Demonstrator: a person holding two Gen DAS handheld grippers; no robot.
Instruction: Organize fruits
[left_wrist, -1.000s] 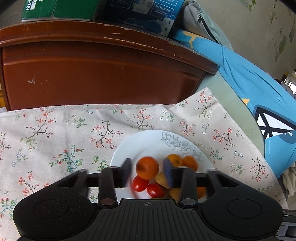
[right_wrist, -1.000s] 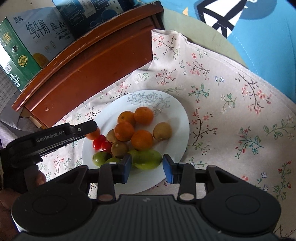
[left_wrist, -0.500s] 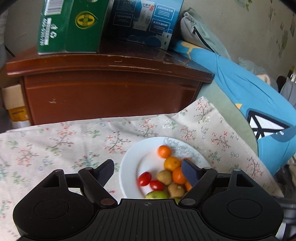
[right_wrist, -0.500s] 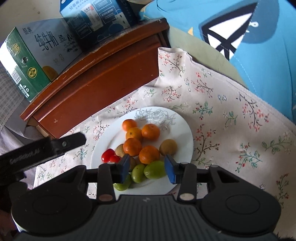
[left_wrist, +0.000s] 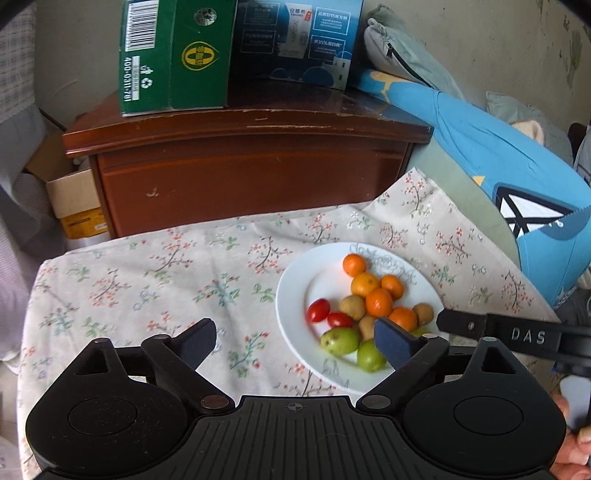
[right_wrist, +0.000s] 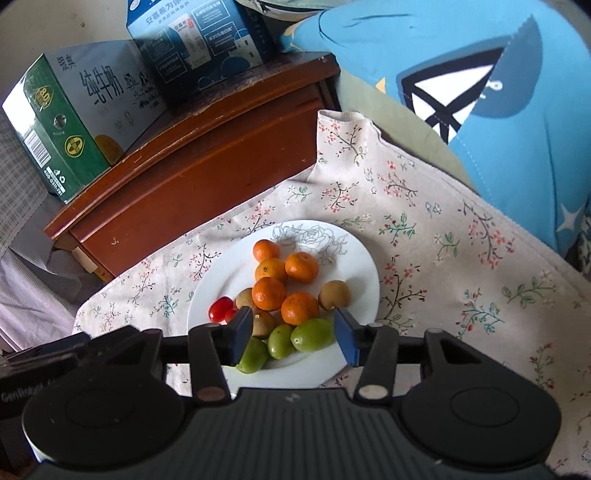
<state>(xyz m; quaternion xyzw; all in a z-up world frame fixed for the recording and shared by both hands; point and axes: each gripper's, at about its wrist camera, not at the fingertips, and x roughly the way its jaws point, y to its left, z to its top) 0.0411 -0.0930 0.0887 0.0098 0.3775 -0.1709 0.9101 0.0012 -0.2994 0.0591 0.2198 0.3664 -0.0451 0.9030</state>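
A white plate (left_wrist: 295, 291) (right_wrist: 362, 266) sits on the floral cloth. It holds several small oranges (left_wrist: 378, 302) (right_wrist: 269, 293), two cherry tomatoes (left_wrist: 318, 309) (right_wrist: 220, 309), brown round fruits (right_wrist: 334, 294) and green fruits (left_wrist: 340, 340) (right_wrist: 312, 334). My left gripper (left_wrist: 295, 341) is open wide and empty, raised above the cloth near the plate's left front. My right gripper (right_wrist: 293, 334) is open and empty, its fingers on either side of the green fruits at the plate's front edge. The right gripper's side shows in the left wrist view (left_wrist: 517, 336).
A brown wooden cabinet (left_wrist: 251, 173) (right_wrist: 207, 162) stands behind the cloth, with a green carton (left_wrist: 173, 55) and a blue carton (left_wrist: 295, 37) on top. A blue cushion (left_wrist: 498, 155) (right_wrist: 480, 92) lies to the right. The floral cloth (left_wrist: 147, 280) spreads left of the plate.
My left gripper let go of an orange onto the plate, opened wide and pulled back and up to the left. My right gripper rose a little and stayed open.
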